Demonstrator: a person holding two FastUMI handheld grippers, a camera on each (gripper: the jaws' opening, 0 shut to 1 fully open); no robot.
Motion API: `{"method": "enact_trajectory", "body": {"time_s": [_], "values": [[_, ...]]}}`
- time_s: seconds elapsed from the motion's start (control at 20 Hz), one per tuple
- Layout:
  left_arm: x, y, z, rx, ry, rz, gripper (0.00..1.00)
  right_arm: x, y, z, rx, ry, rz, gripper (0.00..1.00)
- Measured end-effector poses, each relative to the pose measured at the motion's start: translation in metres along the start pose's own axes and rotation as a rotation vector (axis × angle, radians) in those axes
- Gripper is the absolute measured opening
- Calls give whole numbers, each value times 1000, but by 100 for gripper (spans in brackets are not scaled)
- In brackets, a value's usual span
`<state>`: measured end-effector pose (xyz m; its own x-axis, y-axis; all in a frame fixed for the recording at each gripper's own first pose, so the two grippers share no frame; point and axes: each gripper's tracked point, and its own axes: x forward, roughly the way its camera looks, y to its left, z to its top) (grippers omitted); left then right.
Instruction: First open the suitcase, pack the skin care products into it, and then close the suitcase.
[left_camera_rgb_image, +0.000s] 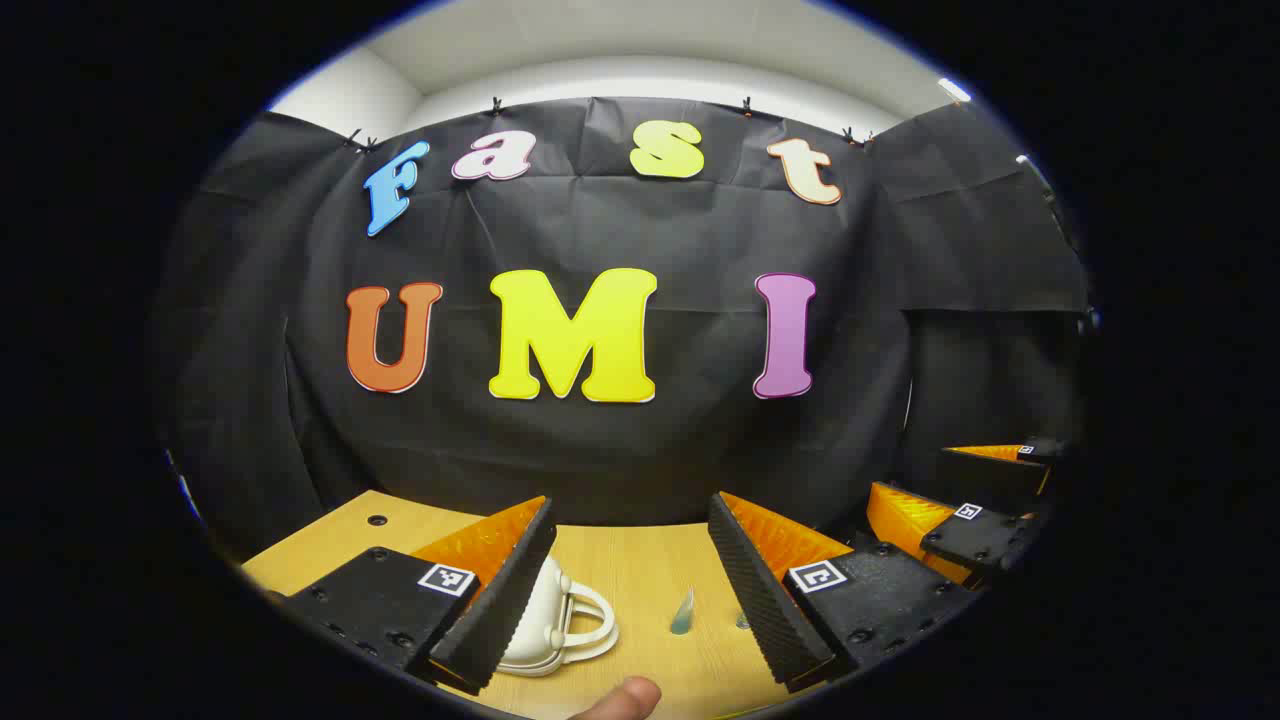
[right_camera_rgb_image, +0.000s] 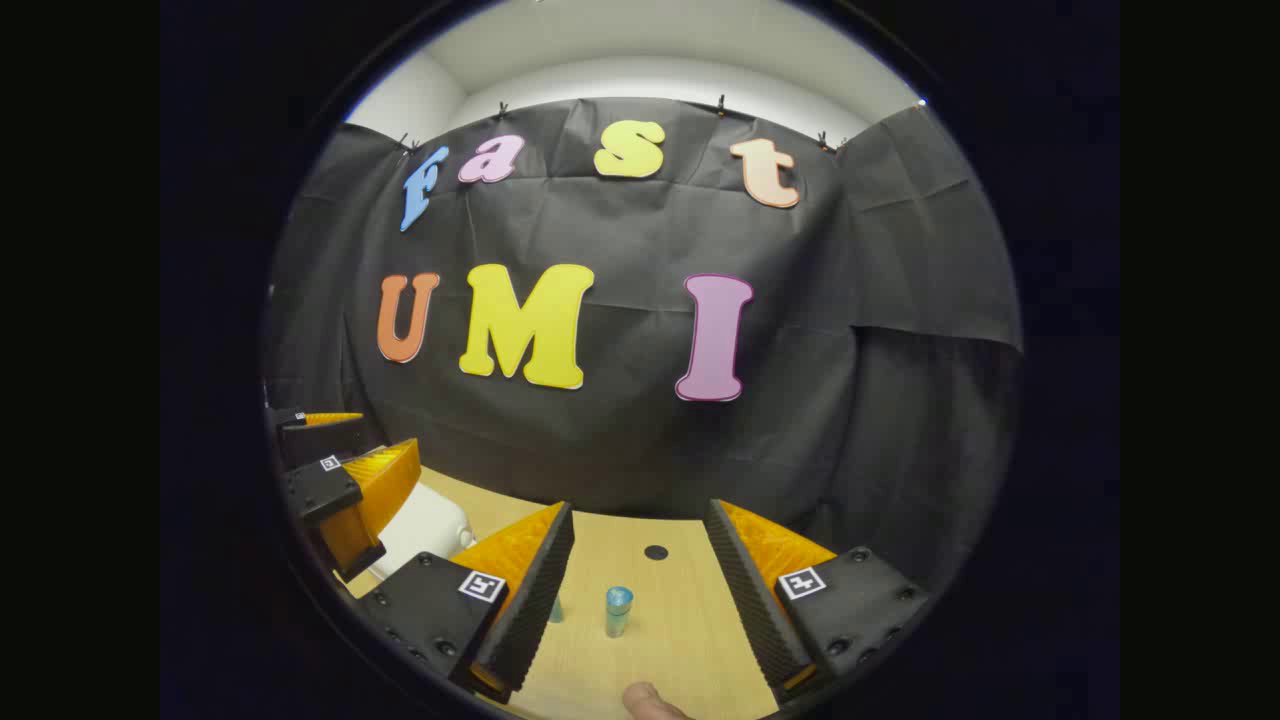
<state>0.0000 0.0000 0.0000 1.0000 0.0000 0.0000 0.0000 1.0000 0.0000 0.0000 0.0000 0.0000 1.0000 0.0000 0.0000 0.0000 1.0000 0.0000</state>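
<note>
A small white suitcase (left_camera_rgb_image: 555, 625) with a looped handle lies closed on the wooden table (left_camera_rgb_image: 640, 565), just right of my left gripper's left finger. My left gripper (left_camera_rgb_image: 630, 505) is open above the table with nothing between its fingers. A small teal skin care piece (left_camera_rgb_image: 682, 612) stands in front of it. In the right gripper view, a teal bottle (right_camera_rgb_image: 618, 610) stands upright under my open right gripper (right_camera_rgb_image: 640, 510), with a smaller teal item (right_camera_rgb_image: 556, 608) beside the left finger. The suitcase (right_camera_rgb_image: 425, 525) shows at the left, partly hidden behind the left gripper (right_camera_rgb_image: 365, 440).
The black cloth wall rises close behind the table's far edge. A dark round hole (right_camera_rgb_image: 656, 552) sits in the tabletop beyond the bottle. The right gripper (left_camera_rgb_image: 950, 480) hangs at the right of the left gripper view. A fingertip (left_camera_rgb_image: 620, 700) shows at the bottom edge.
</note>
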Motion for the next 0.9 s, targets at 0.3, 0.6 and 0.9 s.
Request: {"method": "enact_trajectory", "body": {"time_s": [0.3, 0.6, 0.9], "values": [[0, 0, -3, 3, 5, 4, 98, -1, 0, 4, -4, -12, 5, 80], [-3, 0, -8, 3, 19, 9, 98, -4, 0, 6, -3, -14, 6, 79], [-3, -1, -12, 0, 27, 3, 98, -3, 3, 4, -8, -9, 10, 79]]}}
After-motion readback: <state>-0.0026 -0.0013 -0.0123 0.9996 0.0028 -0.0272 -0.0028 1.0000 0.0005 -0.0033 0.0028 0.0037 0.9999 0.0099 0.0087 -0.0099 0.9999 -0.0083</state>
